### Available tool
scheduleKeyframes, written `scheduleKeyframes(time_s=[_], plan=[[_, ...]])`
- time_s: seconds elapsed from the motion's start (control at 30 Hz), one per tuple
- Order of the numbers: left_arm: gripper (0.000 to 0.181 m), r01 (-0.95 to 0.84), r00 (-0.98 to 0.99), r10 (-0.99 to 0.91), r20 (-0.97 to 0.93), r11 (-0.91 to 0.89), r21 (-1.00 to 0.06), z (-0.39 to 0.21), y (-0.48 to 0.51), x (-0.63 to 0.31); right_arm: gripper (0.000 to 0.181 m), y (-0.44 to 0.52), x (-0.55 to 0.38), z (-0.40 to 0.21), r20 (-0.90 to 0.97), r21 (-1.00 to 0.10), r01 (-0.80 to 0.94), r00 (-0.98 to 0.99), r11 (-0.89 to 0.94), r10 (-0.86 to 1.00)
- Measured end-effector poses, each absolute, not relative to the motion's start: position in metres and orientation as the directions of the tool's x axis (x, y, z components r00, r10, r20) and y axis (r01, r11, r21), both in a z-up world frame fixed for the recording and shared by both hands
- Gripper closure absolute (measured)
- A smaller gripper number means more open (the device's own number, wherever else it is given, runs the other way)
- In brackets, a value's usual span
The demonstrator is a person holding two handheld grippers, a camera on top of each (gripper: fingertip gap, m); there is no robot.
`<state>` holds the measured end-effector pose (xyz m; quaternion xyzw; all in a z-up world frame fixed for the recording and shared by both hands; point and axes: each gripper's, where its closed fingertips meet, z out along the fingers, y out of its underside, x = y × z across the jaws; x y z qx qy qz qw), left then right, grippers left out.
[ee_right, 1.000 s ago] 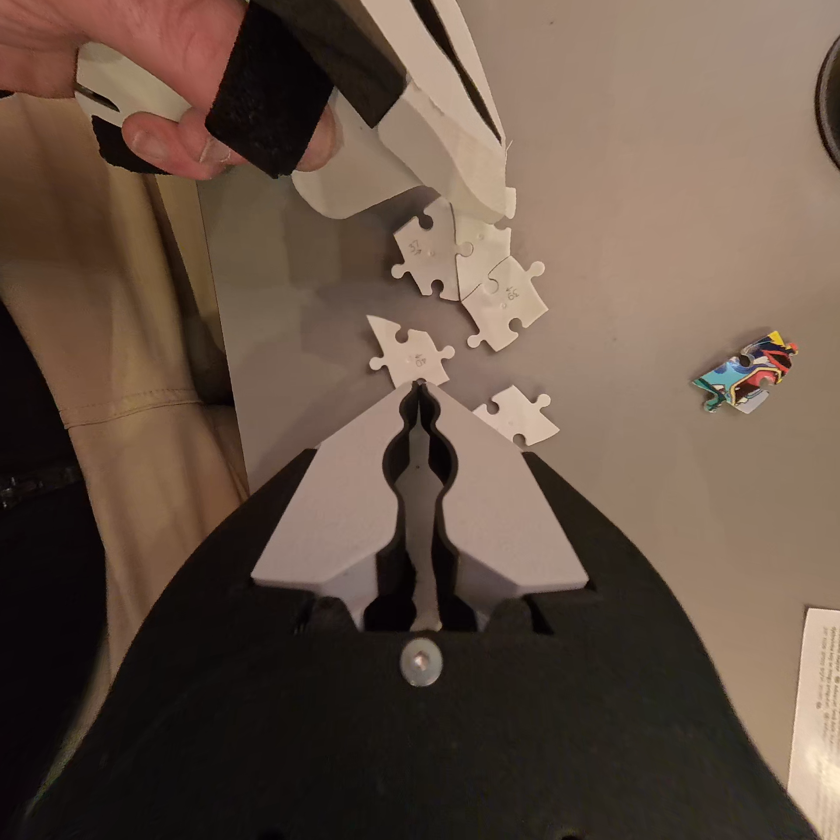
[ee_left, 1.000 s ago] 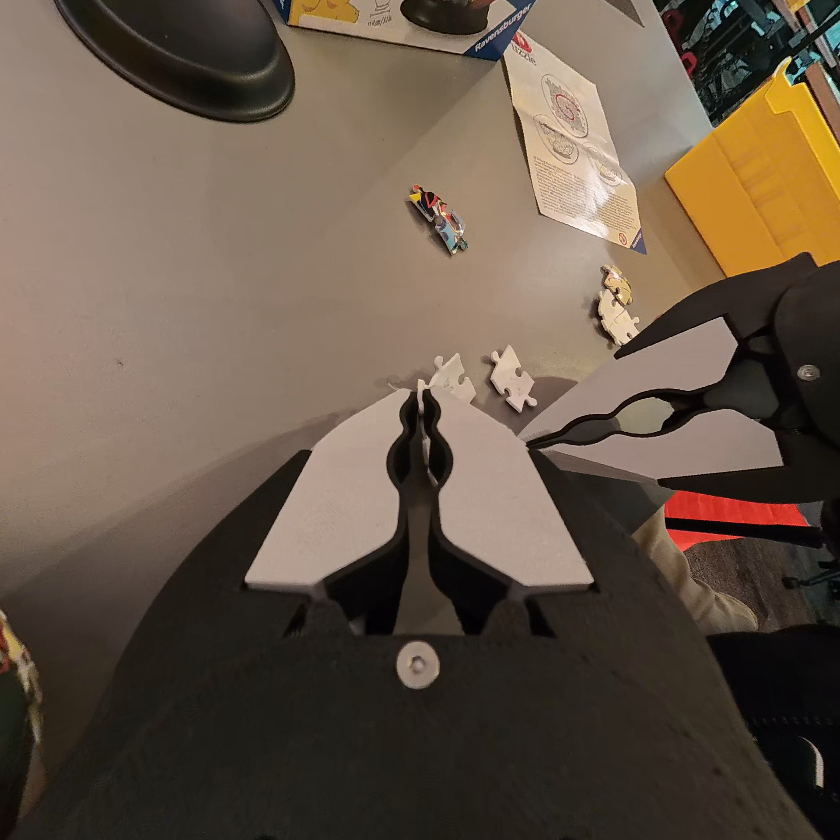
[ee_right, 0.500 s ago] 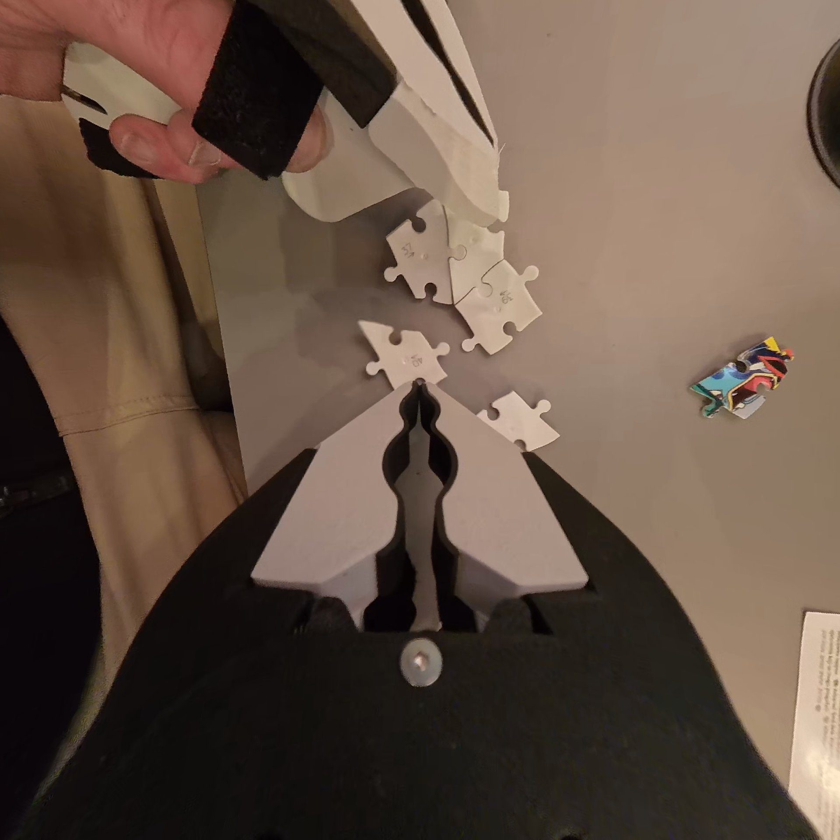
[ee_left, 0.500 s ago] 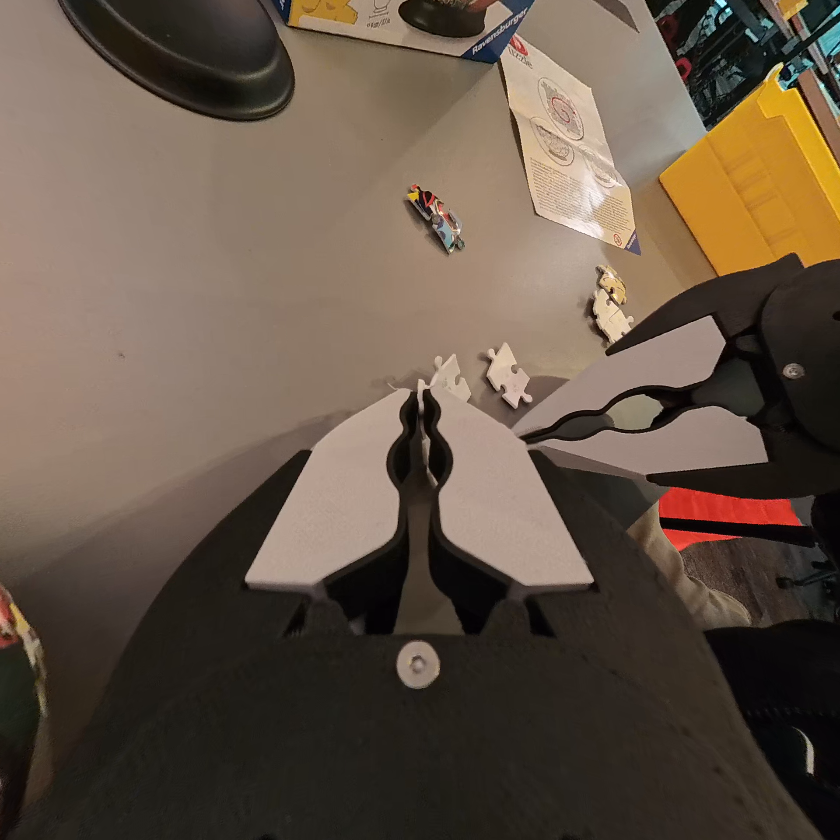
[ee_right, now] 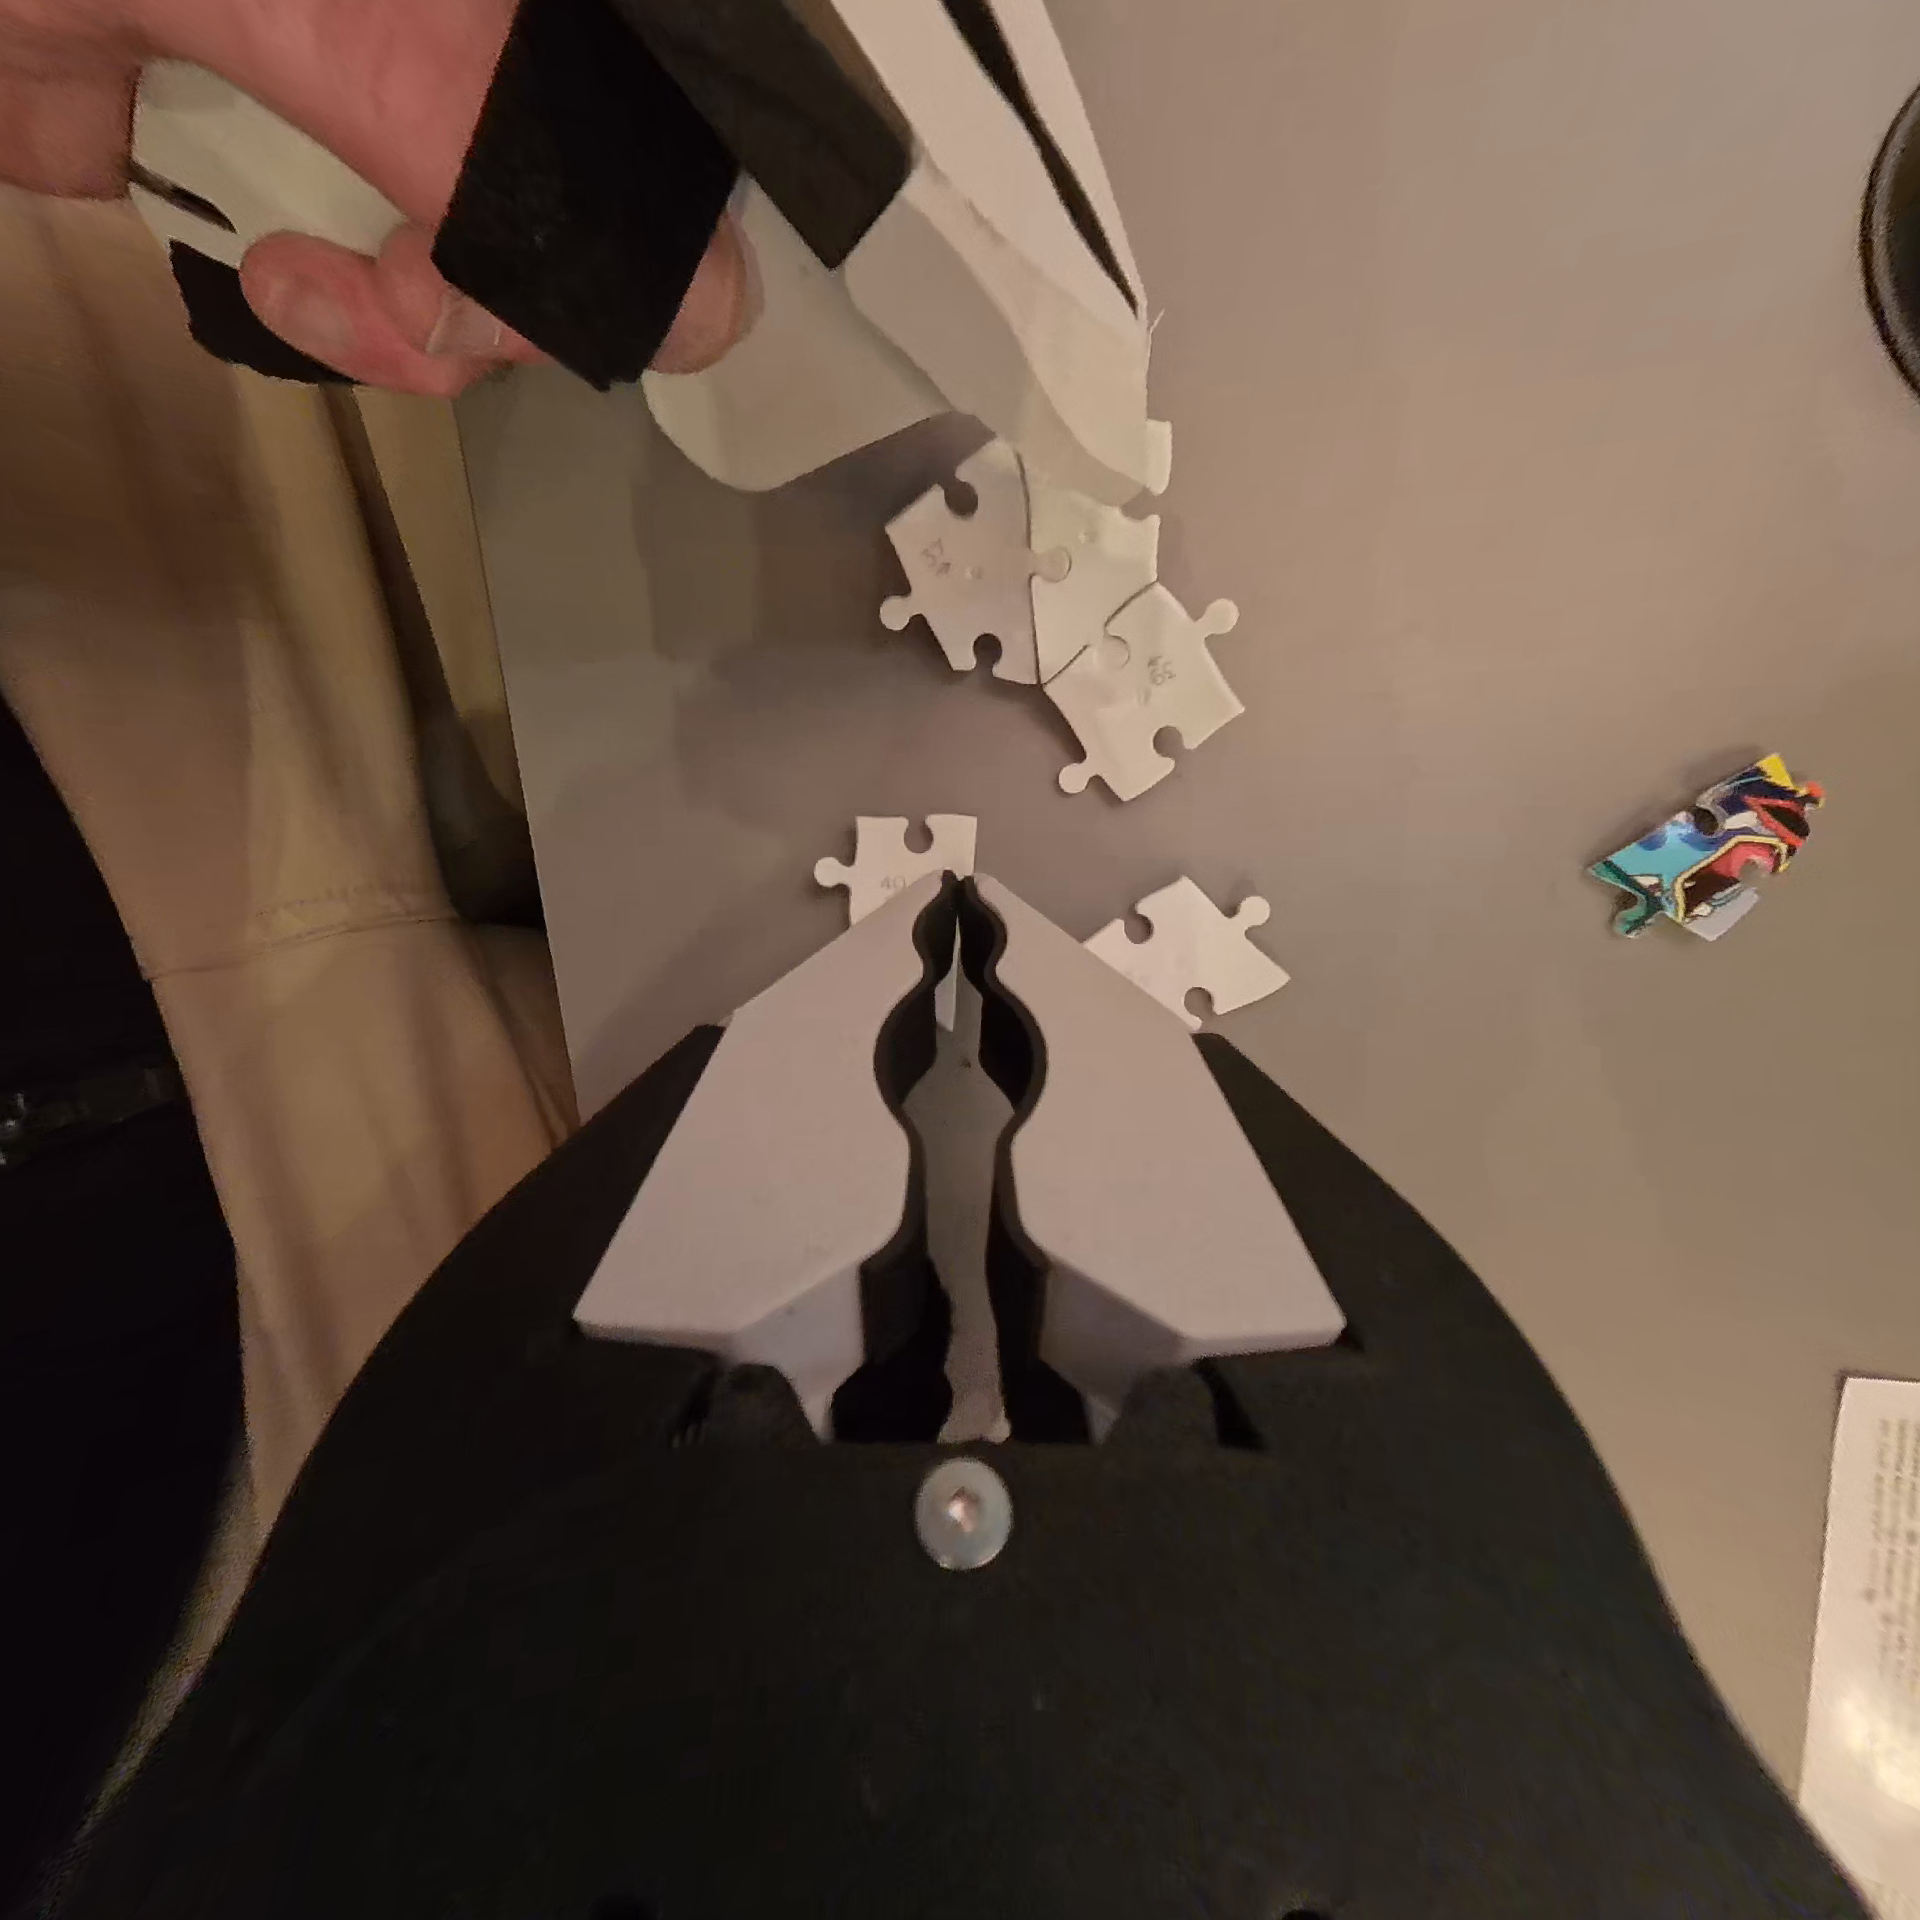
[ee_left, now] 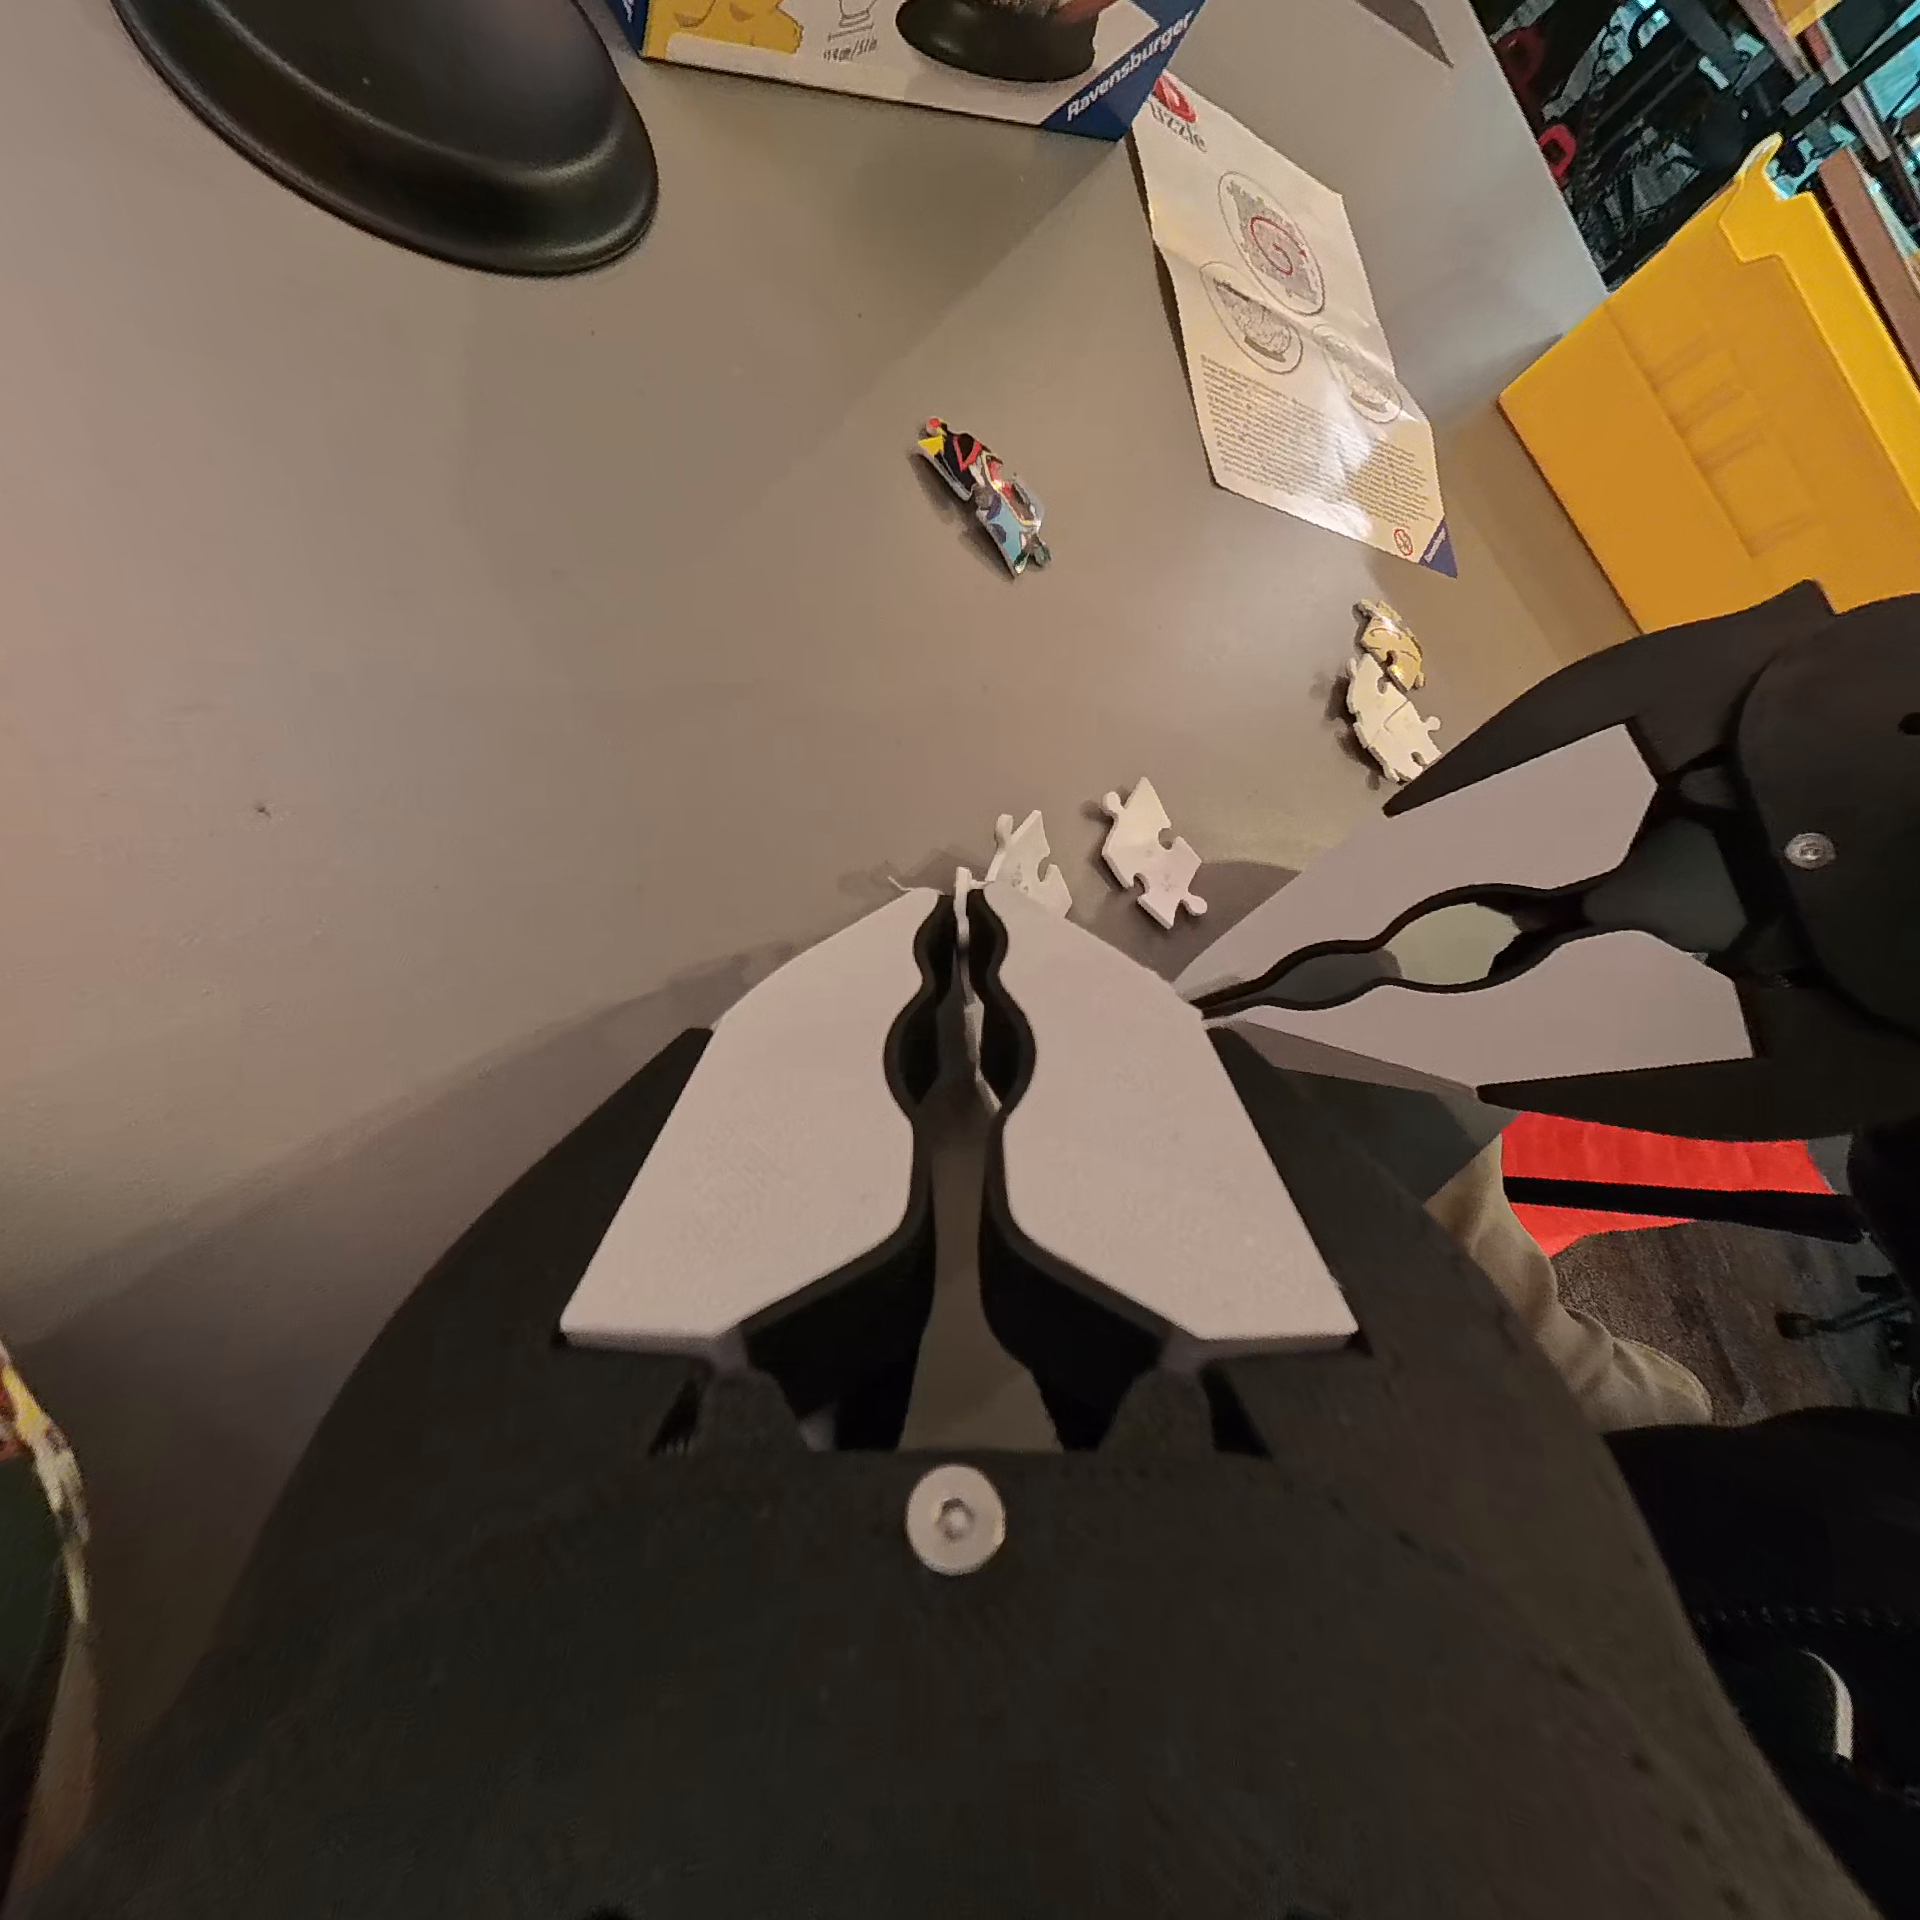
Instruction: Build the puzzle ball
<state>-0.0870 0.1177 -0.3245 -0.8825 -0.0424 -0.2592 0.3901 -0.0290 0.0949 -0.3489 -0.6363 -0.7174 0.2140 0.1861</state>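
Left tongs [ee_left: 966, 914] clenched on the joined strip [ee_right: 1049, 613] of white pieces, held at its upper end above the table [ee_left: 416, 623]. Right tongs [ee_right: 956, 883] clenched on a single piece [ee_right: 899, 857] just below it. Advised: align tab to notch, keep both pieces level, press in gently. Left hand [ee_right: 343, 239] grips from upper left, tongs angled downward; right tongs point straight ahead.

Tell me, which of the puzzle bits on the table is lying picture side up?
The colourful piece lying alone on the grey table, off to the right. All the others nearby, like the joined white cluster, show only plain white backs.
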Motion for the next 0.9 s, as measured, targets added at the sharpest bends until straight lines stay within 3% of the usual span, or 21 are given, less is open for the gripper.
scheduleKeyframes(time_s=[0.43,0.9], plan=[[0.179,0.29,0.865,-0.108,0.49,-0.69,-0.663,-0.326,0.111,-0.084,0.181,0.112,-0.029,-0.349,-0.058,-0.569,0.806,0.158,-0.162,0.986],[0.179,0.294,0.862,-0.108,0.496,-0.69,-0.662,-0.327,0.111,-0.084,0.181,0.117,-0.017,-0.345,-0.088,-0.572,0.799,0.167,-0.187,0.982]])
